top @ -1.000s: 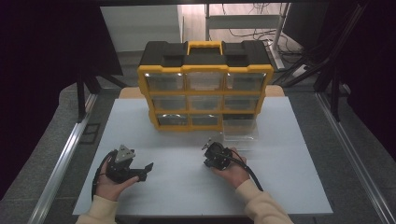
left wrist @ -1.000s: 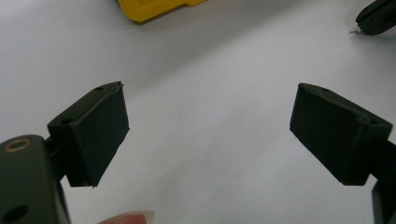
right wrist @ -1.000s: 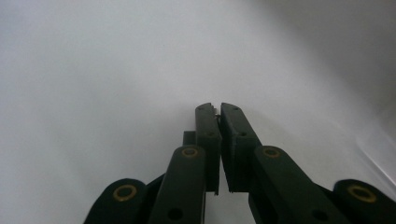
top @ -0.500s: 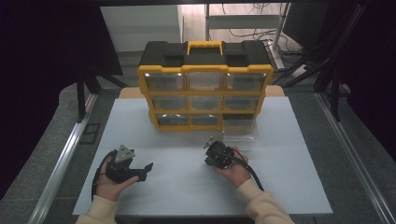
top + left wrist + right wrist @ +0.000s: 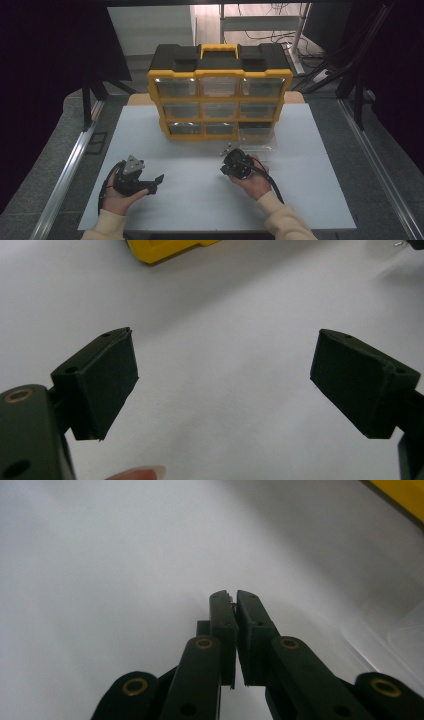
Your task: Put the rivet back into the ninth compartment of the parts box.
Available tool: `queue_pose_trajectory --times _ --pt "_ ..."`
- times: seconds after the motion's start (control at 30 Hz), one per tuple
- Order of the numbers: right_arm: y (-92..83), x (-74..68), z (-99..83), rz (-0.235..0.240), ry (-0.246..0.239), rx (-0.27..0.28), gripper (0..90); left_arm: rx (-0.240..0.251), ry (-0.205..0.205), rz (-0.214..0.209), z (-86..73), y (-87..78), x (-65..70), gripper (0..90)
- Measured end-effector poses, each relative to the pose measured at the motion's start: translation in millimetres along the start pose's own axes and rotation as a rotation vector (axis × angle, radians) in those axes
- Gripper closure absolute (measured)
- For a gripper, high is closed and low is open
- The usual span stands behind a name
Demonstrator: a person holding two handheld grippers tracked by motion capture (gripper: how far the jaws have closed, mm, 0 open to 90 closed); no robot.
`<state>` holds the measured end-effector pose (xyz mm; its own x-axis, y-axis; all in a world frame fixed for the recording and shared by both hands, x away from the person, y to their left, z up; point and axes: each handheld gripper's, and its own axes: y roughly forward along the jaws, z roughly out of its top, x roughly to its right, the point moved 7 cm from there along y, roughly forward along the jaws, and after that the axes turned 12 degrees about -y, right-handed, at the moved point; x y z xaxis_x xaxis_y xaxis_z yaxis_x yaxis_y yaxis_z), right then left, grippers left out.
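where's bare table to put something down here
Free: the white table right of the right gripper, between the two grippers, and left of the yellow organizer. Crowded: by the pulled-out clear drawer.

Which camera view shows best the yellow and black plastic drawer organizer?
The high view: the whole yellow and black plastic drawer organizer shows there with its clear drawers and handle. The left gripper view catches a yellow corner; the right gripper view, a yellow edge.

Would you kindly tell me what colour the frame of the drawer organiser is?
Yellow, with a black top; the drawer organiser shows best in the high view.
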<state>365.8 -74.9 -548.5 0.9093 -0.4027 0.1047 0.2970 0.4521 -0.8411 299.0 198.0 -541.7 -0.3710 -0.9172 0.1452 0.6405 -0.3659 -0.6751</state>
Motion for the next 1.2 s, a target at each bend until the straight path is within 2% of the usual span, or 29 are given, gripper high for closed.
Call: queue_pose_trajectory --times 0.93,1.2 --pt "-37.6 12.6 9.3 -0.048 0.016 0.090 86.7 -0.001 0.003 0.001 -0.1 -0.3 -0.4 12.1" --pt "-51.1 17.0 11.9 -0.064 0.035 0.122 86.7 -0.001 0.002 0.001 -0.1 -0.3 -0.9 12.1"
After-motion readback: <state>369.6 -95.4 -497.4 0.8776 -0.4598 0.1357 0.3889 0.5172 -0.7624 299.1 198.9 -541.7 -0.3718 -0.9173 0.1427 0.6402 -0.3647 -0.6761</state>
